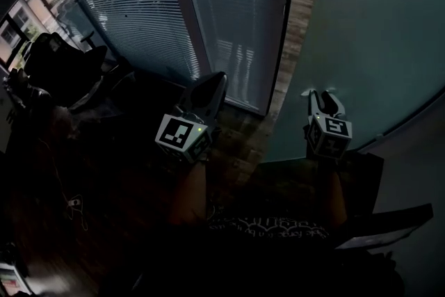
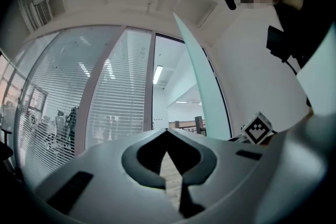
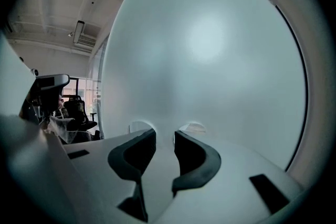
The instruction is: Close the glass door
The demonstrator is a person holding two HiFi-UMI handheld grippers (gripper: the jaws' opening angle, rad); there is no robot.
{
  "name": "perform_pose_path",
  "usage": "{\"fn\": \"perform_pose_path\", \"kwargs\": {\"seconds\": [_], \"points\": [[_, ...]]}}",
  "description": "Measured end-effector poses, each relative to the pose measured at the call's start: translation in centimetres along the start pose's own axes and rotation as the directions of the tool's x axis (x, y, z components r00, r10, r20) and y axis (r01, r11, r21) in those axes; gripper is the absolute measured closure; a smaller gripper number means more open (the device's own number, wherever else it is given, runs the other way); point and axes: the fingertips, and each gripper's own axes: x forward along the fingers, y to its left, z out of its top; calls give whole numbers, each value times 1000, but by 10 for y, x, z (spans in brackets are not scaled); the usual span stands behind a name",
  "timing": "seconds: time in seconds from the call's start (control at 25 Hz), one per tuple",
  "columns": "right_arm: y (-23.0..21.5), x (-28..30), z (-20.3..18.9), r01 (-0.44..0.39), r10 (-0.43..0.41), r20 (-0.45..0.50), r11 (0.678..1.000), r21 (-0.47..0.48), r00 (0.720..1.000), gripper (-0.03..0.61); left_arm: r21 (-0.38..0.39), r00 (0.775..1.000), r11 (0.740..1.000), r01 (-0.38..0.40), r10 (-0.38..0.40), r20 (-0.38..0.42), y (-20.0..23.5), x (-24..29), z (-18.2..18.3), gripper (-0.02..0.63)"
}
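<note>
The frosted glass door [image 1: 368, 45] stands ajar at the right of the head view and fills the right gripper view [image 3: 210, 50]. My right gripper [image 1: 321, 94] is open, and its two white fingertips rest against the door's face with nothing between the jaws [image 3: 164, 134]. My left gripper [image 1: 217, 78] is shut and empty, held in the air left of the door and pointing at the doorway gap. In the left gripper view its jaws meet at the tips [image 2: 168, 131], and the door's thin edge [image 2: 202, 86] rises just to the right.
A glass wall with white blinds [image 1: 139, 3] and a grey frame post [image 1: 191, 17] stand left of the gap. Wood floor [image 1: 243, 142] runs through the opening. A dark office chair [image 1: 62, 66] sits at the left. A dark flat object [image 1: 389, 226] lies at the lower right.
</note>
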Motion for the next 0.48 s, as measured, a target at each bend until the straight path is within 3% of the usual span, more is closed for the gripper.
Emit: {"fn": "perform_pose_path", "kwargs": {"seconds": [0.24,0.48], "points": [[-10,65,20,-15,15,-23,1000,-9,1000,468,-18,1000,1000,-17,17,-17,31,57,-8,612],[-15,77,18,-25,25,-2,1000,-10,1000,471,-15,1000,999,-31,30,-7,25,70,-14,612]]}}
